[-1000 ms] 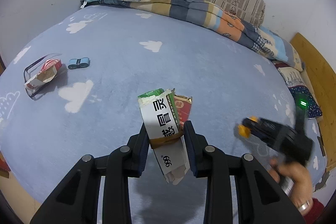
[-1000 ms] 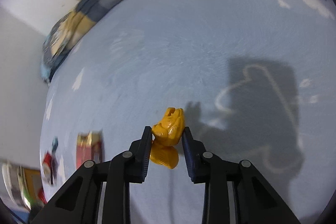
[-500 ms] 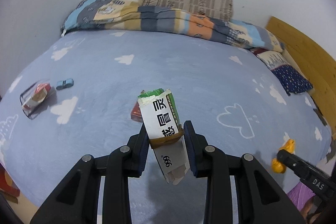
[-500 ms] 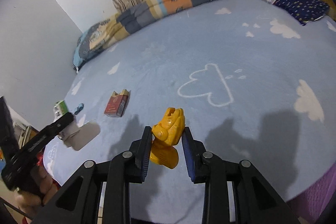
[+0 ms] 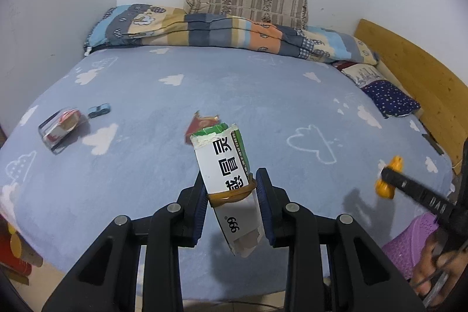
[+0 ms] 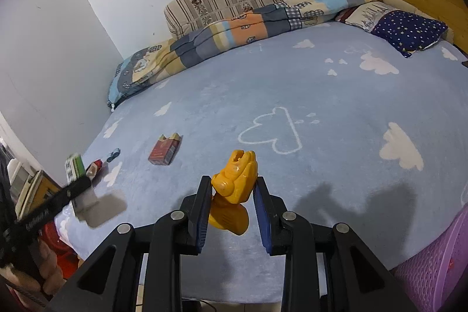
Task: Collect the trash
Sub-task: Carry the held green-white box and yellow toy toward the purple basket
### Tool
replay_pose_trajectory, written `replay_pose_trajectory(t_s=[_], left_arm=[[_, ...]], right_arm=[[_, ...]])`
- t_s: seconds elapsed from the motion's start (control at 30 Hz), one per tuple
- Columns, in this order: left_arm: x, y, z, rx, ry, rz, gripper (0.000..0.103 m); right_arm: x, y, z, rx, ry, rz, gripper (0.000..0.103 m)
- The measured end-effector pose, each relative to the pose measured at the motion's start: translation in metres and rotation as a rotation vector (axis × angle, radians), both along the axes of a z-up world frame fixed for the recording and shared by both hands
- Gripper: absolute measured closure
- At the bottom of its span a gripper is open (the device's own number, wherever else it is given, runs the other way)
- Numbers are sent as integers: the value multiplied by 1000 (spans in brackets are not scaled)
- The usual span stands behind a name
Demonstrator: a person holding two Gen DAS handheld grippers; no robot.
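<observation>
My left gripper [image 5: 232, 189] is shut on a white and green medicine box [image 5: 223, 163] with a rubber band around it, held above the near edge of the blue bed. My right gripper [image 6: 234, 195] is shut on a yellow plastic toy [image 6: 235, 183]. Each gripper shows in the other's view: the right one [image 5: 390, 180] at the right with its yellow toy [image 5: 386, 189], the left one with the box [image 6: 74, 168] at the left. On the bedsheet lie a red cigarette pack [image 6: 163, 151], a clear packet with red and white contents [image 5: 60, 126] and a small blue toy car [image 5: 99, 110].
A purple mesh basket [image 6: 435, 271] stands at the bed's lower right corner. Folded striped quilts [image 5: 234, 31] and pillows [image 5: 389, 98] line the far side against the wall. A wooden headboard [image 5: 415, 78] closes the right side. Red things sit on the floor at the left [image 5: 14, 256].
Both grippers have pulled back from the bed toward its near edge, so more of the bed and the wall shows. The right gripper swung away from the sheet and rose. Both grips are unchanged.
</observation>
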State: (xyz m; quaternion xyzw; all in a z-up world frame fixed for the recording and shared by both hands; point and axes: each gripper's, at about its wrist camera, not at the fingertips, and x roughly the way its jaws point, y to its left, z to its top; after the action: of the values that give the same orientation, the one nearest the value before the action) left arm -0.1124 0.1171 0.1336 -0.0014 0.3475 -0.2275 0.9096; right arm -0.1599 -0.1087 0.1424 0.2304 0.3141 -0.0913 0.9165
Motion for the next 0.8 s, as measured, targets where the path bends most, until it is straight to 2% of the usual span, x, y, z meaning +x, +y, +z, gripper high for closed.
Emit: replay_pose_trajectory(t_s=[0.17, 0.27, 0.8], left_arm=[[0, 10, -11, 2, 13, 28, 72], [0, 12, -14, 24, -17, 47, 72], [-8, 8, -11, 39, -61, 22, 72]], right_arm=[[0, 7, 1, -5, -10, 23, 73], [-1, 13, 1, -18, -14, 43, 73], [-7, 13, 3, -33, -18, 52, 73]])
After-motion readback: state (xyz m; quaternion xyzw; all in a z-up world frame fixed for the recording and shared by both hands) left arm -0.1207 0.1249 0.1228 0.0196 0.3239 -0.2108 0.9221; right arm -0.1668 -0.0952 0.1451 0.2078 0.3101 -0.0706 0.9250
